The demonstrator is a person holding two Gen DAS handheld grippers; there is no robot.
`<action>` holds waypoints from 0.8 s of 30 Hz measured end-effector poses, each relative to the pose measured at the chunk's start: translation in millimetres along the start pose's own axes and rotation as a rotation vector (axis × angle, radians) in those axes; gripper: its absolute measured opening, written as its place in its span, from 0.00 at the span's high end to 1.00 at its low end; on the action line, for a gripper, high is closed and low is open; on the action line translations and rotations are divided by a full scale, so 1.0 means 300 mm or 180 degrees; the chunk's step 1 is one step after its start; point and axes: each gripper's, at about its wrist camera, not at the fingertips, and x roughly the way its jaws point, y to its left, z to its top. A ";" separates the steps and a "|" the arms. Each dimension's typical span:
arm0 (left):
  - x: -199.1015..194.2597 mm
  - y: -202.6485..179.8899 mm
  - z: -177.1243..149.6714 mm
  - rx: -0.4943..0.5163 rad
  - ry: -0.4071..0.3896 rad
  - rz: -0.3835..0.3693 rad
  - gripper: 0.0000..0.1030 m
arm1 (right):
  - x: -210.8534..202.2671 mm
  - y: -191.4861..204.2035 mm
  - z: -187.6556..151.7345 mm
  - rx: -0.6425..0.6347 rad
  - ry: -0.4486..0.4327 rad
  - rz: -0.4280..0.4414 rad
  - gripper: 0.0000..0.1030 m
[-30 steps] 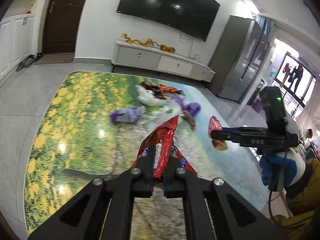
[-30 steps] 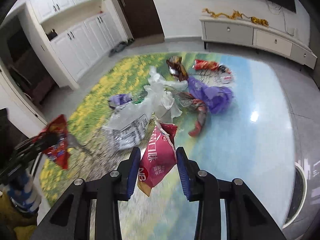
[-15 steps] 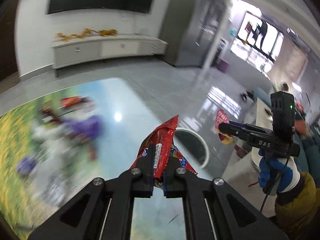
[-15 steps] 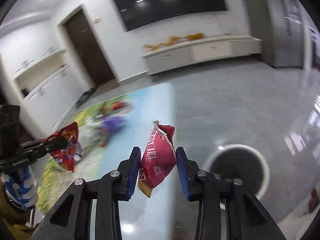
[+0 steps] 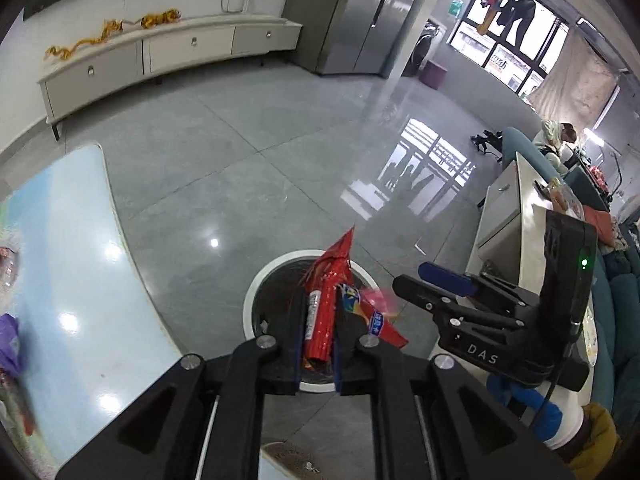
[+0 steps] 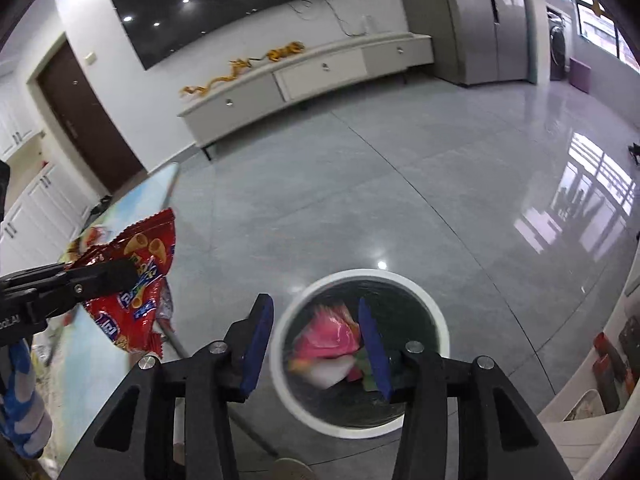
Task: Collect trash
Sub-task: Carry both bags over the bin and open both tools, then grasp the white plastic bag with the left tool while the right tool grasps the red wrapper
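Grey tiled floor (image 5: 280, 152) fills most of both views, shiny with window glare. A long white TV cabinet (image 6: 312, 76) runs along the far wall under a big dark TV (image 6: 224, 4), with a tall grey fridge (image 5: 360, 16) off to the side. The desk (image 5: 80, 280) with its printed sky top pokes in from the left, a purple wrapper (image 5: 8, 344) lying blurred at its edge.

Down on the floor just past the desk edge sits a round white bin (image 6: 432, 320) lined in black. A pink bag (image 6: 328, 336) is inside its opening, blurry, so I can't tell if it's landed or mid-drop, with some white and green scraps beside it.

Left gripper (image 5: 318, 340) is clamped tight on a red snack bag (image 5: 326, 304), holding it upright right over the bin, so the bag blocks a good chunk of the bin's mouth in that view. From the right wrist the same bag hangs beside the desk edge.

Right gripper (image 6: 316, 344) is spread wide with nothing between its blue pads (image 6: 256, 340), hovering above the bin.
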 end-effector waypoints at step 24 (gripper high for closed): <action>-0.296 0.082 -0.127 0.0097 -0.0540 0.0371 0.77 | -0.222 0.084 -0.050 -0.0203 -0.0390 -0.0089 0.59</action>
